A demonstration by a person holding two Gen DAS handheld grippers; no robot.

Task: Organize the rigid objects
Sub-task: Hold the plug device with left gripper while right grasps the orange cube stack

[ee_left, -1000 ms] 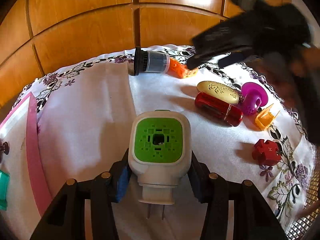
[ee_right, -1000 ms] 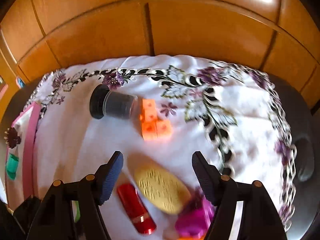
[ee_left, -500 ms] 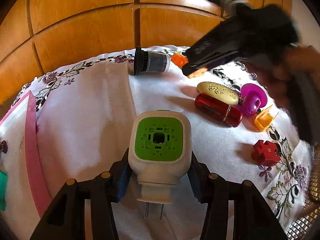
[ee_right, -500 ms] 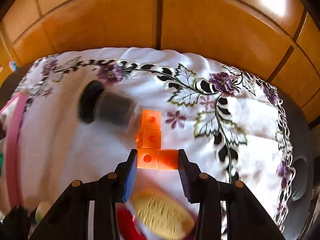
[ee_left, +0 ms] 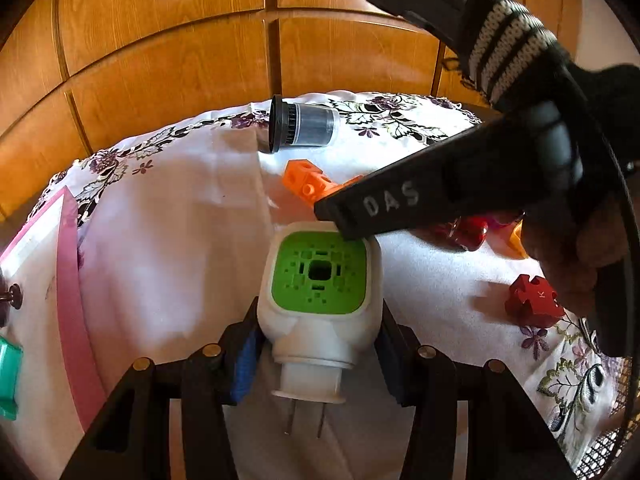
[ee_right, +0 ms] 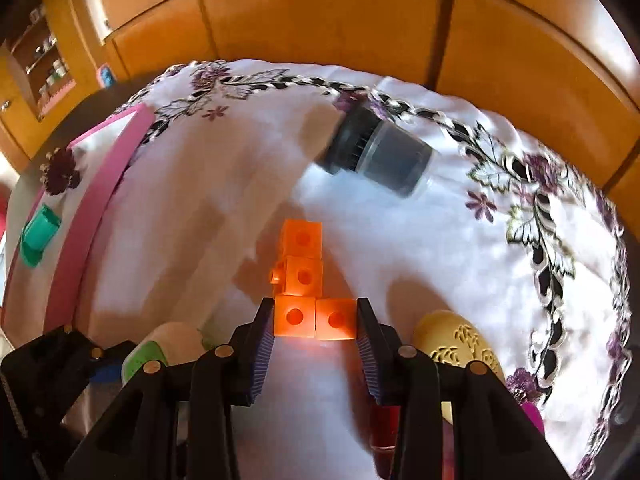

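My left gripper (ee_left: pixel 316 344) is shut on a white plug-in device with a green face (ee_left: pixel 320 292), held above the white cloth. My right gripper (ee_right: pixel 316 332) is shut on an orange block piece (ee_right: pixel 308 300) made of several joined cubes, lifted above the cloth; it also shows in the left wrist view (ee_left: pixel 308 182), just beyond the plug-in device. A black-capped clear jar (ee_right: pixel 376 152) lies on its side at the far edge. A pink-rimmed tray (ee_right: pixel 100 200) at the left holds a teal piece (ee_right: pixel 38 234) and a dark flower piece (ee_right: pixel 60 170).
A gold oval case (ee_right: pixel 460 340), a red cylinder (ee_left: pixel 464 232), a red puzzle piece (ee_left: pixel 534 300) and a small orange piece (ee_left: pixel 516 236) lie on the right of the flowered tablecloth (ee_right: pixel 520 208). Wooden cabinet doors (ee_left: pixel 200 60) stand behind the table.
My right gripper closed on the orange block piece, lifted it and carried it left toward the tray. My left gripper stays shut on the plug-in device.
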